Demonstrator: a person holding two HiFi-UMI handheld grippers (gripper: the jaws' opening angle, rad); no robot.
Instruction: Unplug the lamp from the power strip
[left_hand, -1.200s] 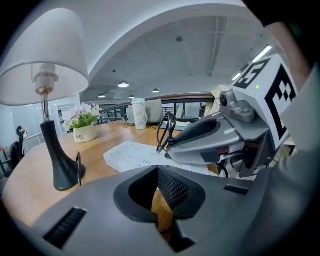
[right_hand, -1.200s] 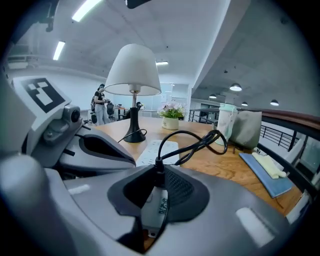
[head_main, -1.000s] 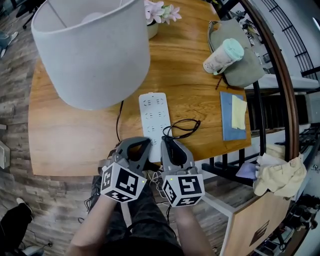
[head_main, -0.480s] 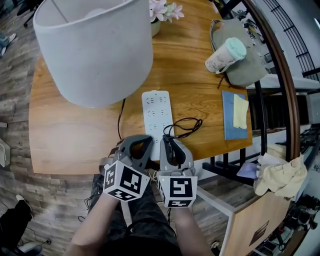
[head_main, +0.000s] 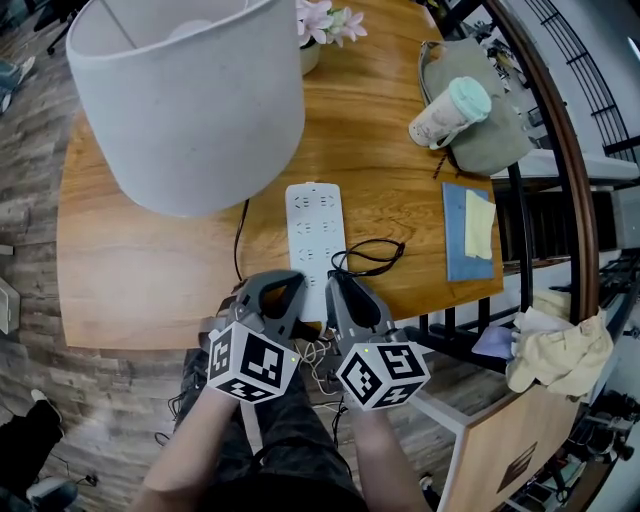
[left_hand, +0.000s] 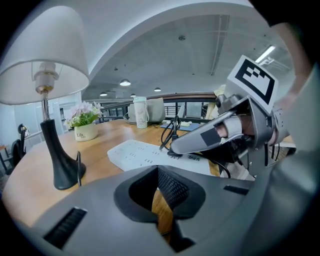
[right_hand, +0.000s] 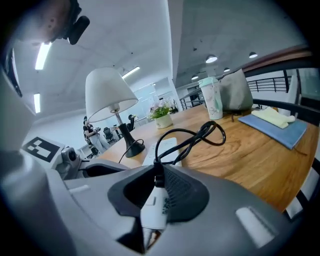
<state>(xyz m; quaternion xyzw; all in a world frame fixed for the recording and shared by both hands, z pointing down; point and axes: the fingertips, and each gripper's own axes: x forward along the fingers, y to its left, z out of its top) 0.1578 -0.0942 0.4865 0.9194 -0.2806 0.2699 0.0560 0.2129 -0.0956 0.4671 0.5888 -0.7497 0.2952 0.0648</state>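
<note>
Flowers fill a small pot at the desk's far edge; a lidded cup stands beside a grey bag. Right tongs clamp the lamp's white plug, clear of the power strip; left tongs stand slightly apart, empty.

Rightward roll of right gripper

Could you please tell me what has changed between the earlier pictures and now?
The right gripper has rolled, its marker cube tipping to the right, and it keeps its grip on the white plug. The left gripper, with nothing between its jaws, the power strip and the lamp stayed as they were.
</note>
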